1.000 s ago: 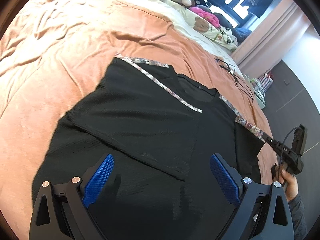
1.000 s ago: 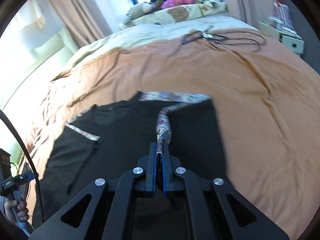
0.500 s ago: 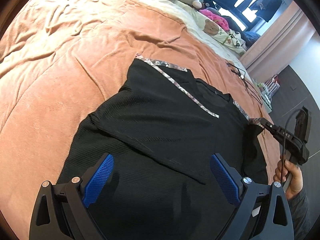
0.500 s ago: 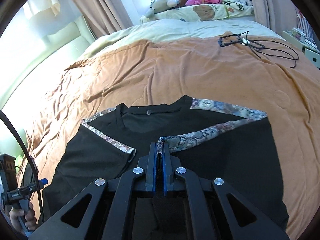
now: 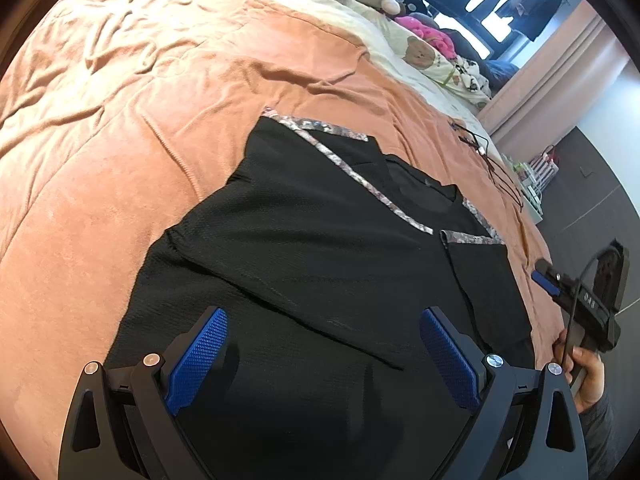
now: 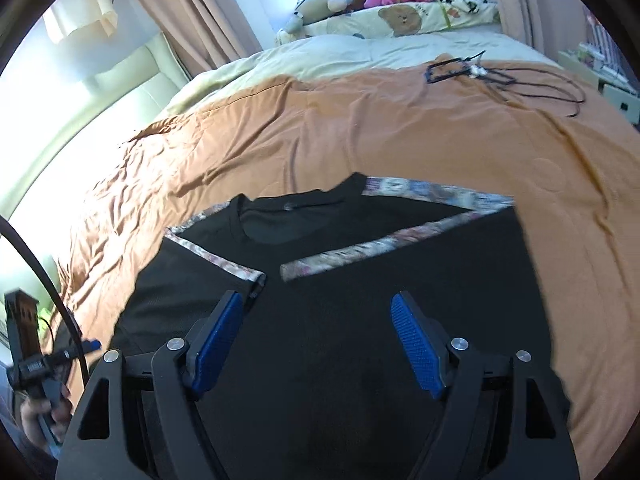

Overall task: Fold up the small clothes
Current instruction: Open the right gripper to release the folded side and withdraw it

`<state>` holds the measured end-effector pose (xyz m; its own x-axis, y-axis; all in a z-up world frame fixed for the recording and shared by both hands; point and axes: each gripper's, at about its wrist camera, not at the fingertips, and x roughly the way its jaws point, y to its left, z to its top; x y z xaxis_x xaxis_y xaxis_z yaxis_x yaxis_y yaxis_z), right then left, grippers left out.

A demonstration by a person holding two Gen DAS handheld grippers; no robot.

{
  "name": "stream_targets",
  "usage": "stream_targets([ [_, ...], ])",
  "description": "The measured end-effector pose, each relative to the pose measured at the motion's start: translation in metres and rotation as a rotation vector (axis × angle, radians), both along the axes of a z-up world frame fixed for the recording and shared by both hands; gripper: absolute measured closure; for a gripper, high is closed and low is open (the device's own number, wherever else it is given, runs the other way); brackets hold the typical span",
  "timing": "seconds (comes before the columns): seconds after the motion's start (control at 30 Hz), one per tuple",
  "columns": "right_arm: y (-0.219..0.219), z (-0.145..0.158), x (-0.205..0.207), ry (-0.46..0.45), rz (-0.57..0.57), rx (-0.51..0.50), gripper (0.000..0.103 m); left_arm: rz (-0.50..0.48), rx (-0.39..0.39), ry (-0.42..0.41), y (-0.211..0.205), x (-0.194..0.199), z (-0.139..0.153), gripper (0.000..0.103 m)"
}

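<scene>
We see a rumpled orange bedspread (image 6: 400,136) covering the bed, with a pale cream quilt (image 6: 360,52) beyond it. A tangle of thin black cable (image 6: 500,80) lies on the orange cloth. Plush toys (image 6: 320,4) and a bear-print pillow (image 6: 404,20) sit beneath the window, beside peach curtains (image 6: 200,12).

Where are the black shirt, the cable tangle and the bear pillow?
black shirt (image 6: 360,288), right wrist view, chest below the collar.
cable tangle (image 6: 500,76), right wrist view, middle of the tangle.
bear pillow (image 6: 404,18), right wrist view, the bear's face.
</scene>
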<state>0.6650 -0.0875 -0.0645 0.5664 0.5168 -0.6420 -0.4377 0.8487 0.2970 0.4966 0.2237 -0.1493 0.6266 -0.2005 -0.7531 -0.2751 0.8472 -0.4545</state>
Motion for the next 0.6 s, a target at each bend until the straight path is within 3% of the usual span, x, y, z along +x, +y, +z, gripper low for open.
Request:
stream_targets([
  [0.6,-0.109,-0.008,-0.044,0.018,-0.153,-0.116,0.027,-0.117,0.008,-0.003,-0.08,0.048,0.011,0.006],
])
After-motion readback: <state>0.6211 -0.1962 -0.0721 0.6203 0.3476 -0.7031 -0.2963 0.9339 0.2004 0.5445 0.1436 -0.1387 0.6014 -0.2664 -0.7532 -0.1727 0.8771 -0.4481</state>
